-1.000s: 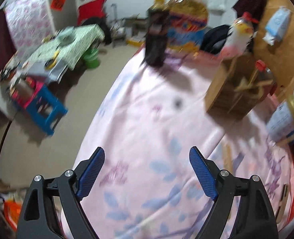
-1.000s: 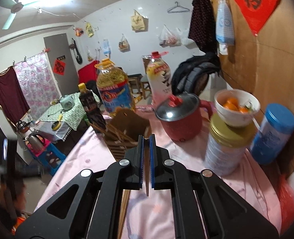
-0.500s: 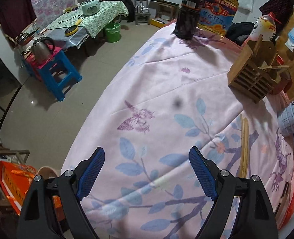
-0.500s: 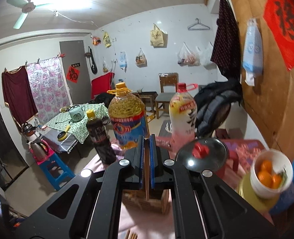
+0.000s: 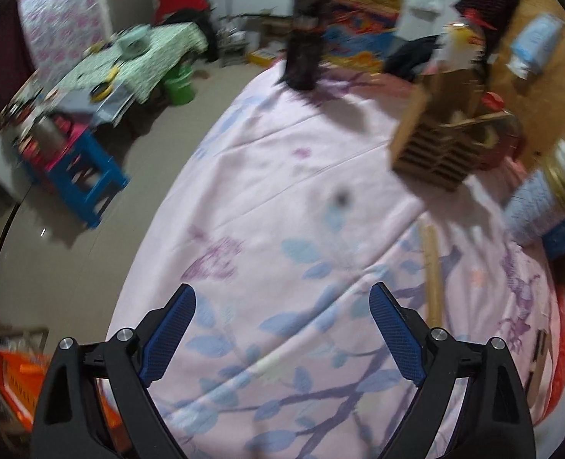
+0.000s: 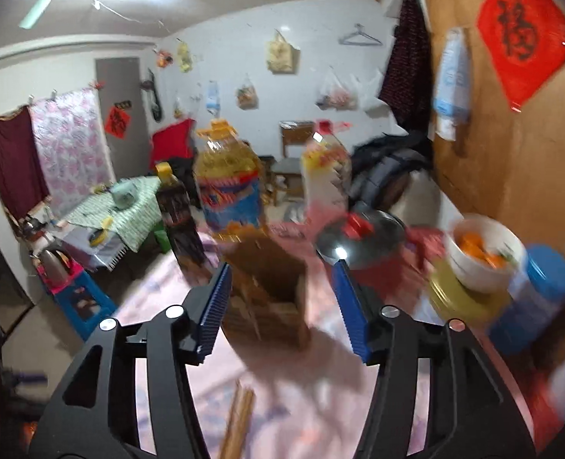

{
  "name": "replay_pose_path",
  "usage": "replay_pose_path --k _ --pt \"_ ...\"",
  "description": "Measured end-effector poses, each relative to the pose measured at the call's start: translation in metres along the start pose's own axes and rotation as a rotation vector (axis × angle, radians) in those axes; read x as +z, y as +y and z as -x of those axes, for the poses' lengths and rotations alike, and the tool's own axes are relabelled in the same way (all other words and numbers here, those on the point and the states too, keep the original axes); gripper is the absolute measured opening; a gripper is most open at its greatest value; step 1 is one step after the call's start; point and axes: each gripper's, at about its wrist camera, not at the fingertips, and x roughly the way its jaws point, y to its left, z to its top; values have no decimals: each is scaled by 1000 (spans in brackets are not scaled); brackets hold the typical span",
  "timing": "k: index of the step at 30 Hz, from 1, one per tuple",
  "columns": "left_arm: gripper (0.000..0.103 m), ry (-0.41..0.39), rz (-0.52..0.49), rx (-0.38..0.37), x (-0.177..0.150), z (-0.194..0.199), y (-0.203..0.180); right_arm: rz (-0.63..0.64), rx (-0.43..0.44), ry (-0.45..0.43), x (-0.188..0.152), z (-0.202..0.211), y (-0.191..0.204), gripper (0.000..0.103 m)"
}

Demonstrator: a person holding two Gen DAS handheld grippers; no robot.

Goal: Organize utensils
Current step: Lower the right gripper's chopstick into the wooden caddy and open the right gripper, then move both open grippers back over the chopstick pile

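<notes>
Floral cloth [image 5: 282, 191] under wide, empty left claw [image 5: 282, 313]; right claw [image 6: 280, 306] just opened, empty.

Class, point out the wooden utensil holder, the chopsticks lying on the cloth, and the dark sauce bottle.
wooden utensil holder [image 5: 435, 149]: left wrist view, slatted front.
chopsticks [image 5: 433, 267]: left wrist view, mid-length.
dark sauce bottle [image 6: 179, 225]: right wrist view, body.

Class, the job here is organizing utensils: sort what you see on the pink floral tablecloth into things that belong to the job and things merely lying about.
Belong to the job:
- slatted wooden utensil holder
- wooden chopsticks lying on the cloth

Lying about:
- dark sauce bottle
- big yellow oil jug
- red pot with steel lid
- white bowl of orange fruit
- blue-lidded jar
</notes>
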Motion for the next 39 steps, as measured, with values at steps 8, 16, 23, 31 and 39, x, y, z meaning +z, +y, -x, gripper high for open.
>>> replay_pose_path --k 8,16,23,31,39 --pt "95 -57 -226 -124 -9 9 -63 -121 -125 117 -82 71 -9 67" --pt "95 -99 -283 -132 -35 35 -91 -98 -68 154 -117 85 -1 78" --pt "97 -153 -204 -7 -52 66 -96 -30 82 208 -115 61 6 78" --pt "97 -153 -115 169 -76 89 -99 -36 261 284 -128 39 -3 81" --pt "97 -145 -90 259 -91 98 -103 -25 316 341 -144 30 -3 81"
